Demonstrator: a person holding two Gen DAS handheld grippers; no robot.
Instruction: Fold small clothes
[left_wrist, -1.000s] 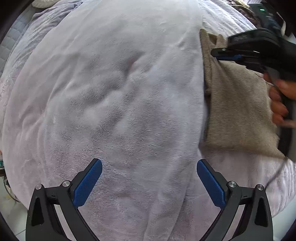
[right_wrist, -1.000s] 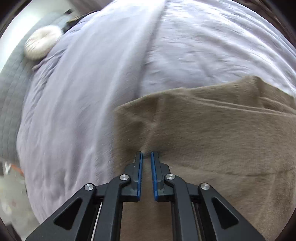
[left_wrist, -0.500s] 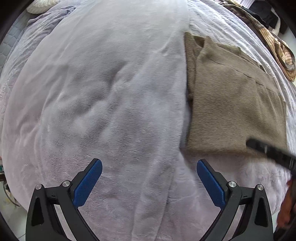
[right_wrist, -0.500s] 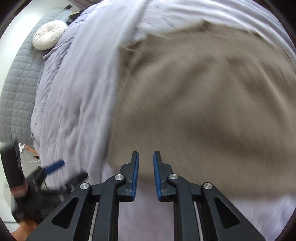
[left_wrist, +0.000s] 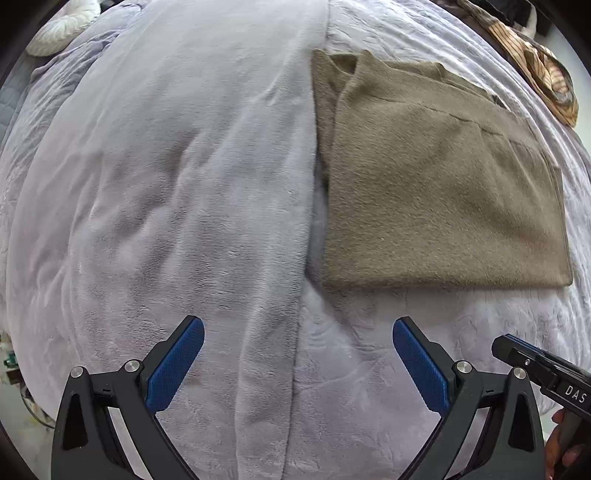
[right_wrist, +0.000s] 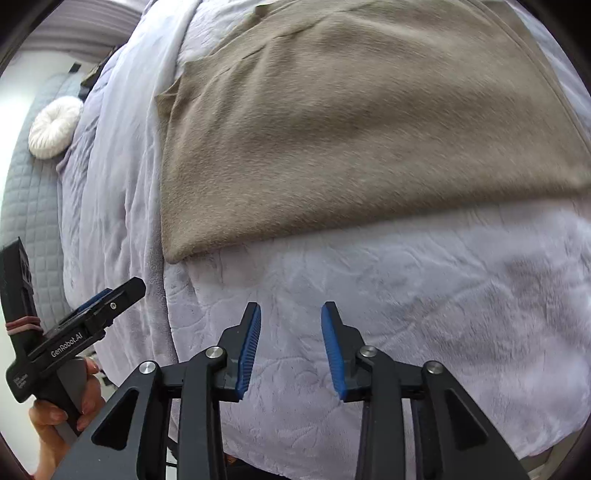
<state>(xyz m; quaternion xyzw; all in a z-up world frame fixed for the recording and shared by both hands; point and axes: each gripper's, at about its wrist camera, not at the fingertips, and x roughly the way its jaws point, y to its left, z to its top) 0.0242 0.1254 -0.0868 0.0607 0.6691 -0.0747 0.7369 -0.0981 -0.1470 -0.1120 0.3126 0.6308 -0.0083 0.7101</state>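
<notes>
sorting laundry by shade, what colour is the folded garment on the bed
Plain taupe brown, no pattern; the folded garment shows best in the left wrist view.

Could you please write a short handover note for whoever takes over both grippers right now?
Left gripper: open, empty, held over the lilac blanket.
Right gripper: open, empty, short of the garment's near edge.
Brown garment: lies flat on the blanket as a folded rectangle, touched by neither gripper.
Done: at least one fold appears made.
Left: probably another fold, or tidying the layered far edge; a striped item waits at the far right.
</notes>
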